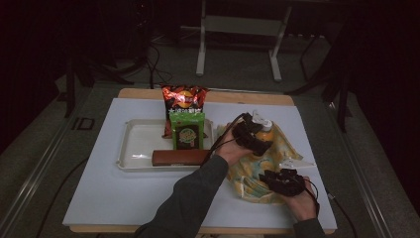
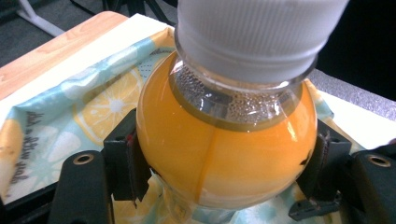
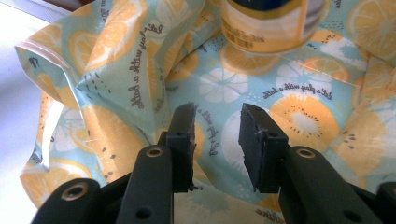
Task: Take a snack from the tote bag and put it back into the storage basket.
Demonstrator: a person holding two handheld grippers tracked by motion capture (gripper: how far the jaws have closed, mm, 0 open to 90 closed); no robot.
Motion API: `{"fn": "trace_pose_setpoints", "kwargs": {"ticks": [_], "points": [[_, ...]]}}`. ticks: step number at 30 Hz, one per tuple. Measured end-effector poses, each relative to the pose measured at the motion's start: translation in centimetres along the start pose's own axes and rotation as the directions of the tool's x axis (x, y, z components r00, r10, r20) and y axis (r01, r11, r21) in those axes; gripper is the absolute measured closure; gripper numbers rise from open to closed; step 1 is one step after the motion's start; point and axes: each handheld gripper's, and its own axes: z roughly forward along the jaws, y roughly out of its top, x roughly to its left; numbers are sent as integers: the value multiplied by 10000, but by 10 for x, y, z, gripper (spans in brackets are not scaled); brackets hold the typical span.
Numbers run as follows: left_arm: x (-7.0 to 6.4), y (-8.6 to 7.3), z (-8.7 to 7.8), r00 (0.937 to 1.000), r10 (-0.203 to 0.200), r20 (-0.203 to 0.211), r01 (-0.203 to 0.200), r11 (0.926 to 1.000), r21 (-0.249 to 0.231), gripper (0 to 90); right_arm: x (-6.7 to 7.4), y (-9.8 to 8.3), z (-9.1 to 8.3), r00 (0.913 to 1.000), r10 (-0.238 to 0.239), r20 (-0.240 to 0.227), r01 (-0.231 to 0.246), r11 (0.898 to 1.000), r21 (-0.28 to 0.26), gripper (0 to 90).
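Observation:
My left gripper (image 2: pixel 224 163) is shut on a bottle of orange juice (image 2: pixel 219 154) just below its white cap (image 2: pixel 252 32), with a pad on each side of the round shoulder. In the high view the left gripper (image 1: pixel 251 137) holds this bottle (image 1: pixel 266 132) upright over a lemon-print cloth bag (image 1: pixel 252 179). The bottle's labelled bottom (image 3: pixel 266 23) hangs close above the cloth (image 3: pixel 303 93). My right gripper (image 3: pixel 215 140) is open over the bag, with nothing pinched between its pads, and sits at the bag's near right corner (image 1: pixel 277 179).
A white tray (image 1: pixel 133 148) to the left holds a red chip bag (image 1: pixel 184 99), a green packet (image 1: pixel 188 130) and a brown bar (image 1: pixel 179 157). The white mat (image 1: pixel 114 198) covers the wooden table. Stands and cables are on the dark floor beyond.

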Motion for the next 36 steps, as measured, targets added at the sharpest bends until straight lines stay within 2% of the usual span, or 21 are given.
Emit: {"fn": "trace_pose_setpoints", "kwargs": {"ticks": [11,18,20,25,36], "points": [[-6,6,-21,9995,-93,290,100,9996,-260,304,1,0,3,10000,-89,-21,89,9999,70,659],[-7,5,-29,9993,-115,347,123,9996,-242,304,-1,0,1,10000,-66,-7,66,10000,18,659],[-10,6,-35,9986,-183,491,200,9992,-337,304,-1,0,1,10000,-39,-19,39,10000,8,659],[-16,8,-46,9979,-44,646,74,9989,-464,303,-1,0,1,10000,-53,-5,53,10000,22,659],[-15,5,-62,9963,-128,848,174,9984,-542,303,-4,-1,0,10000,-18,42,18,10000,-45,660]]}}
